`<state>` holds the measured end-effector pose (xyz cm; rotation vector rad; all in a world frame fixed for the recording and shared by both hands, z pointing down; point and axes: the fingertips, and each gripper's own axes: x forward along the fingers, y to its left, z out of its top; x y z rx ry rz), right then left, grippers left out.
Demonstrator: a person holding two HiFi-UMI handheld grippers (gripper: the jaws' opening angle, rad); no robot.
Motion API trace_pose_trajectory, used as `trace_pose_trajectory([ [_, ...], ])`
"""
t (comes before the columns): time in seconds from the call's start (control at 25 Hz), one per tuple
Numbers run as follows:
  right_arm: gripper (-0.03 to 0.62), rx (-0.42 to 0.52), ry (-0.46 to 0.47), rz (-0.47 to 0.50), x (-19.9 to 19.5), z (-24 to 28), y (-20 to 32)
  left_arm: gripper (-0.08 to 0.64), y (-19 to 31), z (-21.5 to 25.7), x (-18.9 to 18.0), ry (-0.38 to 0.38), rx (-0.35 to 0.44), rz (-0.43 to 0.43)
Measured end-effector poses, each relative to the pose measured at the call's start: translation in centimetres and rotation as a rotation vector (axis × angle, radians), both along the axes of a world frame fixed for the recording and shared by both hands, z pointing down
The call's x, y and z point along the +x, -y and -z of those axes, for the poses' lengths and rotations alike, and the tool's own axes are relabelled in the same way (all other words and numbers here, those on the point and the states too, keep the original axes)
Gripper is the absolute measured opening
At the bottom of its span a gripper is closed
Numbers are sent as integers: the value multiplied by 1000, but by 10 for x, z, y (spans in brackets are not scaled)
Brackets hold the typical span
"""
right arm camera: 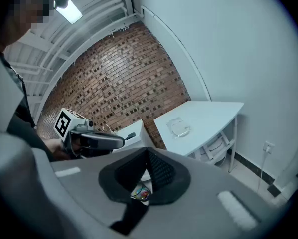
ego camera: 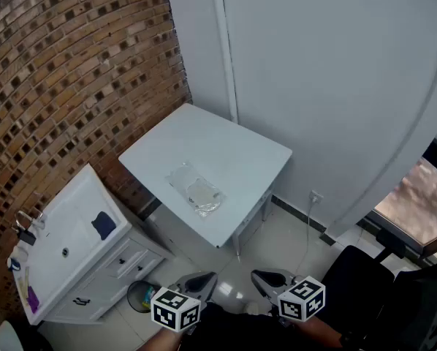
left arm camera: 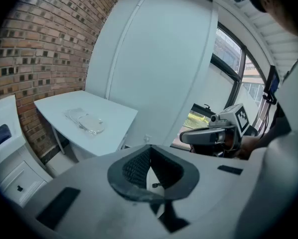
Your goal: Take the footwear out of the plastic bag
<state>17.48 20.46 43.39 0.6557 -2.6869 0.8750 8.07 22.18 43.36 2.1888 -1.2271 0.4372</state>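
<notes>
The bag (ego camera: 196,192) is lying on the table (ego camera: 248,148), well ahead, long axis running diagonally; left tongs (ego camera: 202,280) and right tongs (ego camera: 268,278) are both hanging clenched and empty, the left slightly nearer.

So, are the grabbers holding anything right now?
No, nothing. The left gripper and right gripper are both shut and empty; the plastic bag lies untouched on the white table.

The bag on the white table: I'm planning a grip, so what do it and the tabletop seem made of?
The bag: thin clear plastic film, glossy; a pale shape shows through it and its wrinkles catch light. The table: smooth, even white top with a dull sheen, probably laminate or painted board; the look leaves that open.
</notes>
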Motion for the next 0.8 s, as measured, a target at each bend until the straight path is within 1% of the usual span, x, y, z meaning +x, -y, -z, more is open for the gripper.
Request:
trace_pose_trajectory([
  [0.24, 2, 1, 5, 6, 6, 1, 5, 6, 4, 3, 4, 13, 3, 4],
  [0.48, 2, -15, 19, -27, 8, -7, 13, 6, 13, 3, -6, 45, 2, -3],
  [0.64, 2, -34, 10, -45, 3, -15, 18, 6, 23, -5, -15, 44, -13, -16],
  [0.8, 2, -47, -21, -63, -2, -27, 34, 6, 47, -16, -21, 29, -22, -38],
])
